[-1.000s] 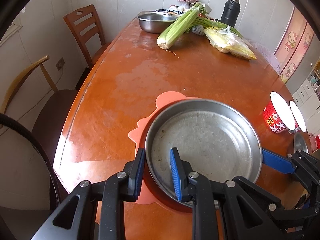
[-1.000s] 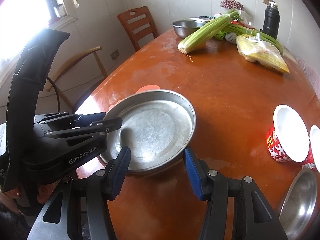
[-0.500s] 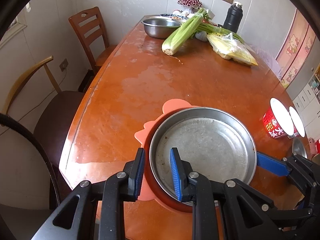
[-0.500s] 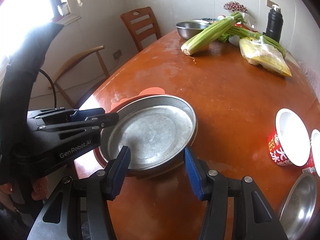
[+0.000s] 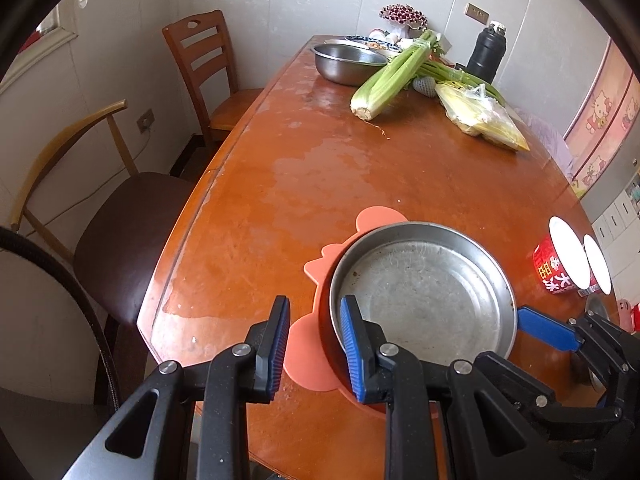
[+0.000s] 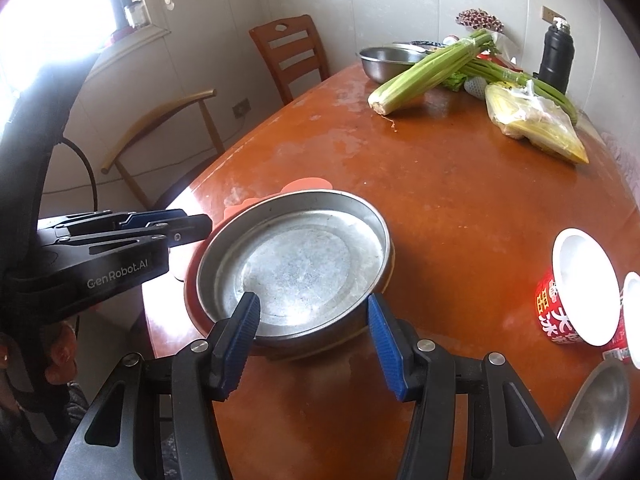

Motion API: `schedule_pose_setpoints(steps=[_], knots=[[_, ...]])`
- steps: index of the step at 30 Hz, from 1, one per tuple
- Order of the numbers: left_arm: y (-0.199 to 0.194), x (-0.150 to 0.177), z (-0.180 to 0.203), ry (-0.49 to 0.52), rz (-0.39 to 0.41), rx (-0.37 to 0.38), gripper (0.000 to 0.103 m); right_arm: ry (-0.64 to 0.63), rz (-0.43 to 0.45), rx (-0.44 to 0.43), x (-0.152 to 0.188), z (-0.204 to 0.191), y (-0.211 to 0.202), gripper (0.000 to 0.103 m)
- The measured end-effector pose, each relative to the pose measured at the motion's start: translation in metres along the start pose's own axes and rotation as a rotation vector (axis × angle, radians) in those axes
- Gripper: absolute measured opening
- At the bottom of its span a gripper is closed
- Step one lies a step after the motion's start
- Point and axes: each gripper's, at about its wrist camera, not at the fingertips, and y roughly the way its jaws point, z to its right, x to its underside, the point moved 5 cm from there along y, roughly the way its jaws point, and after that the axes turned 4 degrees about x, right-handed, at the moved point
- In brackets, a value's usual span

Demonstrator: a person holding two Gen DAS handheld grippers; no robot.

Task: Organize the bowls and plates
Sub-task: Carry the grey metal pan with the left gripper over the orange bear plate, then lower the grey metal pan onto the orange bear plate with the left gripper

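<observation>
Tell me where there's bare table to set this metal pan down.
The widest bare patch is mid-table, between the metal pan on its orange mat and the celery. The strip along the chair-side edge is bare too. It is crowded at the far end around the steel bowl, and near the red cups.

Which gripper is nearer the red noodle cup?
Right. The right gripper sits at the metal pan's near rim, on the red noodle cup side; the left gripper grips the pan's opposite rim.

Bright daylight pours from a blown-out window [image 6: 60, 8] at ten o'clock in the right wrist view, throwing pale glare across the table [image 6: 460, 200], while fisheye bending and black vignette ring both sharp pictures.
</observation>
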Motion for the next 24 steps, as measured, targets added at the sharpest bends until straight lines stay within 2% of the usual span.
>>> schedule_pose_setpoints(steps=[7,14,21,24], knots=[[-0.006,-0.001,-0.001,-0.018,0.013,0.007,0.029,0.003,0.022,-0.007,-0.005,0.005,-0.008,0.058],[-0.014,0.000,-0.010,-0.070,0.020,0.019,0.039,0.024,0.048,0.003,-0.016,0.022,-0.015,0.063],[-0.014,0.012,-0.018,-0.157,-0.001,0.094,0.041,0.095,0.035,0.010,-0.025,0.044,-0.009,0.063],[-0.010,0.020,-0.018,-0.209,-0.014,0.157,0.042,0.144,0.001,-0.005,-0.025,0.052,0.003,0.063]])
